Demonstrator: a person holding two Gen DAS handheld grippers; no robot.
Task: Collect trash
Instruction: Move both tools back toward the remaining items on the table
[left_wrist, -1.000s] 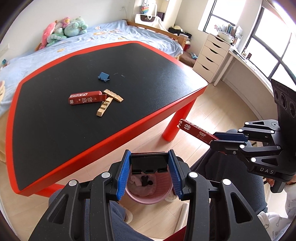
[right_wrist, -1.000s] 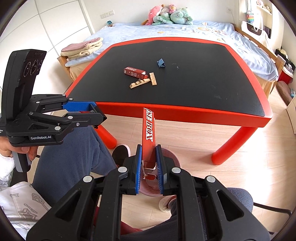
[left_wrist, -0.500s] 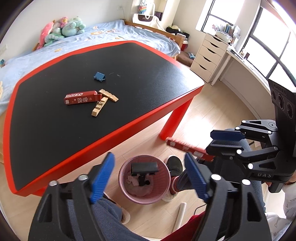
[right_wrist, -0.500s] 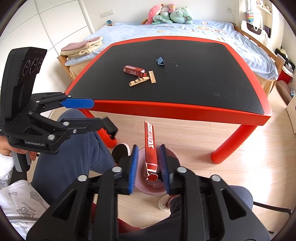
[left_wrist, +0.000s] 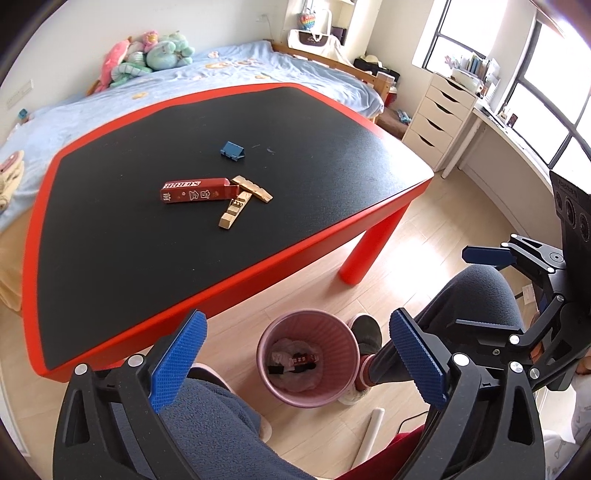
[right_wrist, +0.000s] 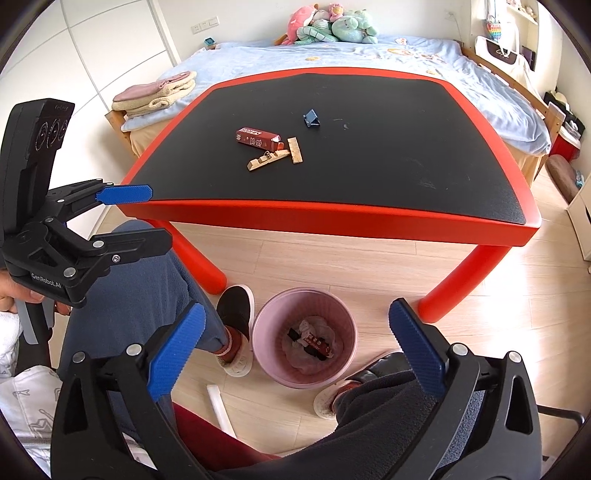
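A pink bin (left_wrist: 334, 393) (right_wrist: 269, 362) stands on the floor before the table, holding crumpled paper, a black piece and a red box (right_wrist: 317, 344). My left gripper (left_wrist: 295, 365) is open and empty above the bin. My right gripper (right_wrist: 295, 350) is open and empty above it too. On the black table (left_wrist: 129, 277) (right_wrist: 388, 166) lie a red carton (left_wrist: 194, 191) (right_wrist: 257, 138), two wooden pieces (left_wrist: 233, 210) (right_wrist: 266, 160) and a blue clip (left_wrist: 231, 149) (right_wrist: 311, 118).
The person's knees and shoes flank the bin (left_wrist: 365, 332) (right_wrist: 234, 314). Red table legs (left_wrist: 364, 251) (right_wrist: 458, 280) stand just behind it. A white tube (right_wrist: 219, 404) lies on the floor. A bed sits behind the table and white drawers (left_wrist: 436, 122) at right.
The left gripper opened and dropped its black piece into the bin. The right gripper opened and its red box fell into the bin. Both grippers now stand wide open.
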